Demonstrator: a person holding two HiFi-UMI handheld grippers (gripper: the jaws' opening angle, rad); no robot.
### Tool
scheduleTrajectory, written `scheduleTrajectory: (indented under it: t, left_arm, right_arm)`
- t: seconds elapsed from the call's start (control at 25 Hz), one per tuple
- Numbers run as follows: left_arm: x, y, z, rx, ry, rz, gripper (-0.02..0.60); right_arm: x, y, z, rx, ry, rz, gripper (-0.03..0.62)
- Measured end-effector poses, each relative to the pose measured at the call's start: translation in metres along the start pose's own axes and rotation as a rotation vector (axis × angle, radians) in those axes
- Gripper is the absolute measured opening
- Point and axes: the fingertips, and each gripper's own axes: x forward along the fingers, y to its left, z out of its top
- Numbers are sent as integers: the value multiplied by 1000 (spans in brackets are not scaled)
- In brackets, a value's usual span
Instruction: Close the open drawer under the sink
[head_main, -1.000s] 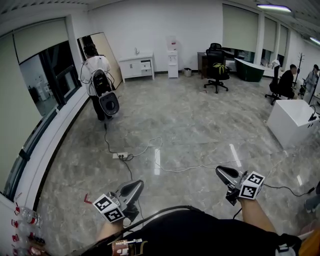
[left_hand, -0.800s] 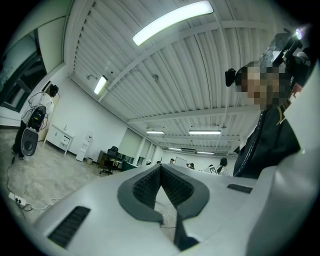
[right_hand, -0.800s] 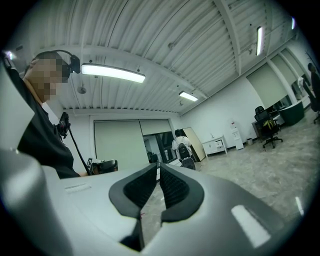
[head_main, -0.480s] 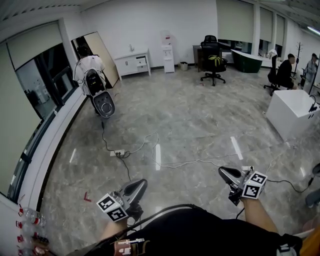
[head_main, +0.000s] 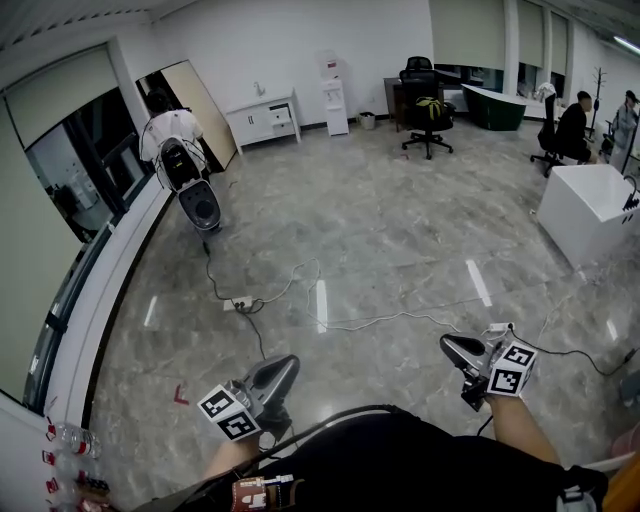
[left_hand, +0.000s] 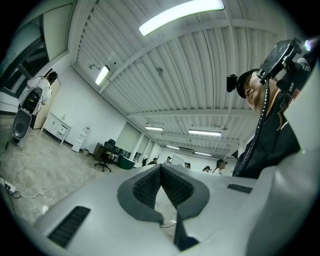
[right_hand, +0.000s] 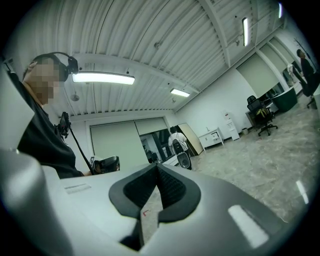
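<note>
Head view, with both gripper views. The white sink cabinet (head_main: 264, 117) stands against the far wall, well apart from me across the marble floor (head_main: 400, 250). Its drawer (head_main: 283, 115) is on the cabinet's right half, too small for me to tell how far it is pulled out.

Compared with a second ago, the cabinet sits slightly higher and further left in the head view. The person with a backpack (head_main: 170, 140) is again left of the cabinet. A water dispenser (head_main: 330, 80) is just right of the cabinet and an office chair (head_main: 427, 118) further right. A power strip (head_main: 243, 303) lies on the floor between the cabinet and me.

The left gripper (head_main: 290, 362) and right gripper (head_main: 443, 343) are placed much as before, pointing toward the cabinet. Each has its jaws closed together on nothing.
</note>
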Motion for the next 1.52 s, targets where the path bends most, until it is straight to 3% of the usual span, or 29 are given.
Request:
scheduleTrajectory:
  t: [0.28, 0.56, 0.72, 0.96, 1.24, 1.52]
  left_arm:
    - [-7, 83, 29, -24, -42, -55, 0]
    - [-50, 194, 98, 11, -54, -44, 0]
    - [-70, 257, 122, 19, -56, -10, 0]
    - [-93, 328, 128, 5, -54, 65, 0]
    - [-79, 388, 137, 0, -69, 171, 0]
    - [13, 436, 159, 38, -118, 264, 0]
  right_arm:
    - [77, -11, 24, -58, 7, -52, -3]
    - [206, -8, 54, -111, -15, -94, -3]
    - [278, -20, 64, -136, -8, -106, -3]
    - [360, -41, 66, -141, 24, -79, -3]
    - [433, -93, 76, -125, 66, 36, -3]
    - [479, -215, 117, -82, 83, 139, -2]
